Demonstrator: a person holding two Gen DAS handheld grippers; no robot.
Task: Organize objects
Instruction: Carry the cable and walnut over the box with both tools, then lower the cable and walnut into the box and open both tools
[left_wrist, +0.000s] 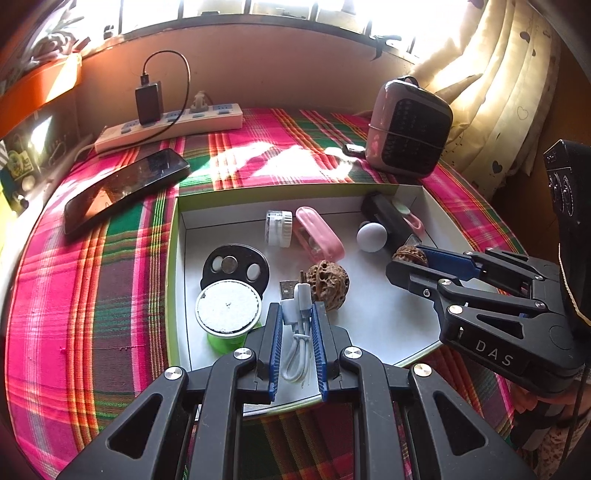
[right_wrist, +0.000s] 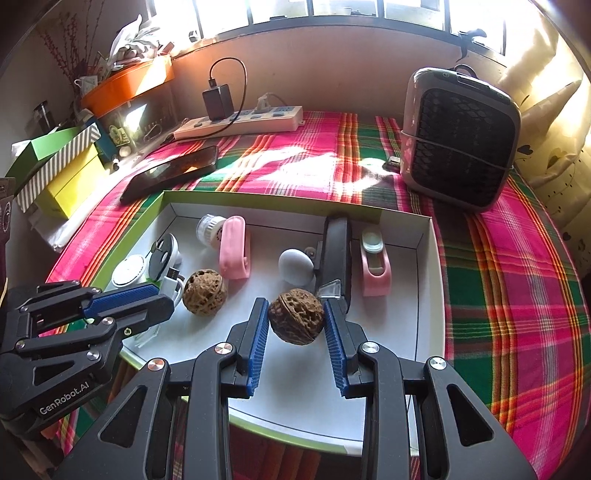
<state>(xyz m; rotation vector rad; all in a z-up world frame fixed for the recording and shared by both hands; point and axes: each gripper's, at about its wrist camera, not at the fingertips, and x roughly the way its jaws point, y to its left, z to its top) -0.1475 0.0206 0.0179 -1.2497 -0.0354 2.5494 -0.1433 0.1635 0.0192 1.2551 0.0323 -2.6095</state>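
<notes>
Both tongs hang over the shallow white cardboard tray (right_wrist: 424, 258): left gripper (left_wrist: 297, 314) pinches a limp coiled white USB cable (left_wrist: 295, 332), right gripper (right_wrist: 297, 321) clamps a hard, wrinkled brown walnut (right_wrist: 296, 316) across its middle. Round and light, it could roll loose; a second walnut (right_wrist: 205, 291) sits in the tray just beside the cable.

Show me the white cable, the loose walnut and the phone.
white cable (left_wrist: 295, 343), left wrist view, on its folded loop.
loose walnut (left_wrist: 327, 280), left wrist view, shell centre.
phone (left_wrist: 125, 188), left wrist view, mid screen.
</notes>
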